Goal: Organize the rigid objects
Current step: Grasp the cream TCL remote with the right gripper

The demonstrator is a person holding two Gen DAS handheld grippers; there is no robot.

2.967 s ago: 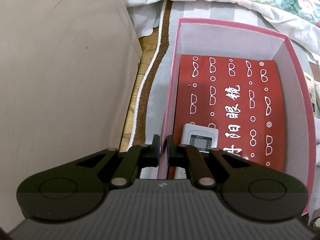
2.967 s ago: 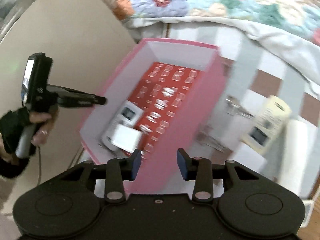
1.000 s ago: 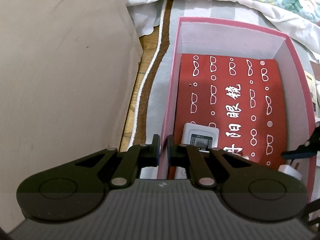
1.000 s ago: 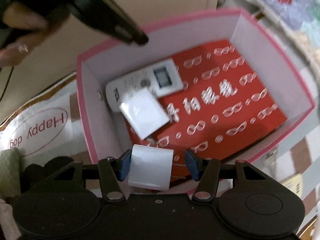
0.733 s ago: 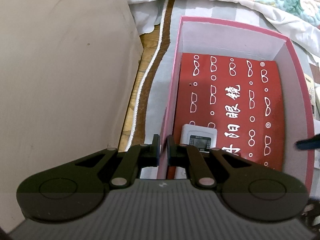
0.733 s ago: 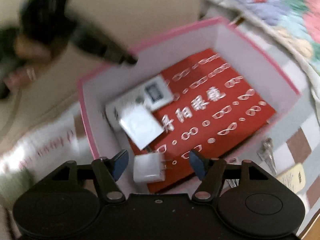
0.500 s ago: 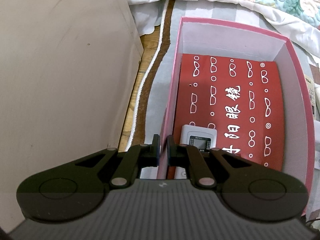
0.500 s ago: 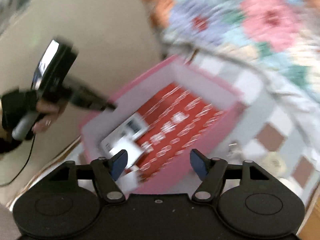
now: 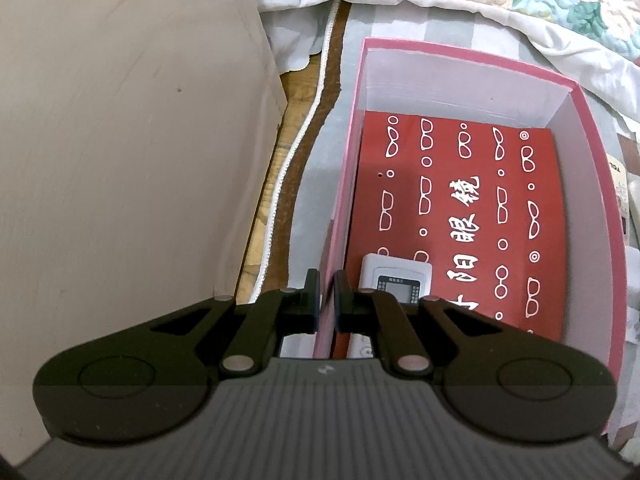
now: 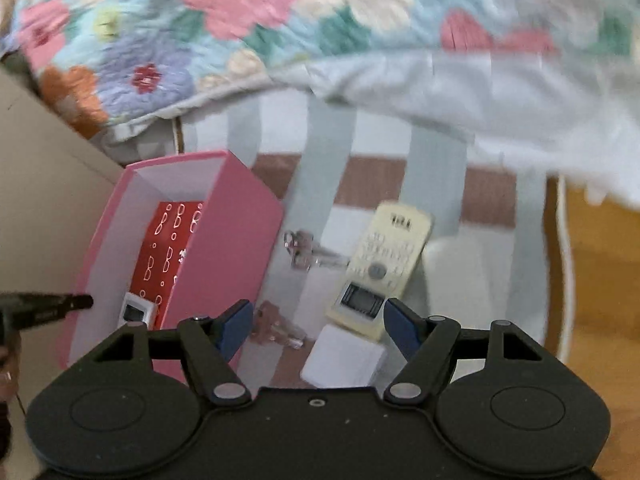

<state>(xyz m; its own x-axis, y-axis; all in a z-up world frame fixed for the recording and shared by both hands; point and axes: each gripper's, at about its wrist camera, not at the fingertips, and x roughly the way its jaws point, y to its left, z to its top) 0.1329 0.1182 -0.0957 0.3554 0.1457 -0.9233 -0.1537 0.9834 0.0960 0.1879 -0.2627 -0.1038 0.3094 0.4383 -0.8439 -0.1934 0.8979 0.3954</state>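
Pinching the near left wall of the pink box (image 9: 344, 216), the left hand-held gripper (image 9: 326, 296) has its fingers nearly together with the thin wall between them, apparently steadying the box. The right hand-held gripper (image 10: 318, 322) hangs with its blue-tipped fingers wide apart and empty, above a small white block (image 10: 344, 360) on the striped cloth (image 10: 440, 184). Judging by how things lie, the sorting is partly done: a grey remote (image 9: 396, 280) lies inside the box on a red glasses-patterned sheet (image 9: 460, 216), while the white block, a cream remote (image 10: 380, 270) just beyond it, and some metal keys (image 10: 304, 250) beside the box are left outside. The block looks like the likely next pick. The left wrist view shows the box floor and the grip on its wall; it shows almost nothing of the loose items. The right wrist view shows those items and the flowered quilt (image 10: 240, 12), though with some blur, and only a sliver of the box interior.
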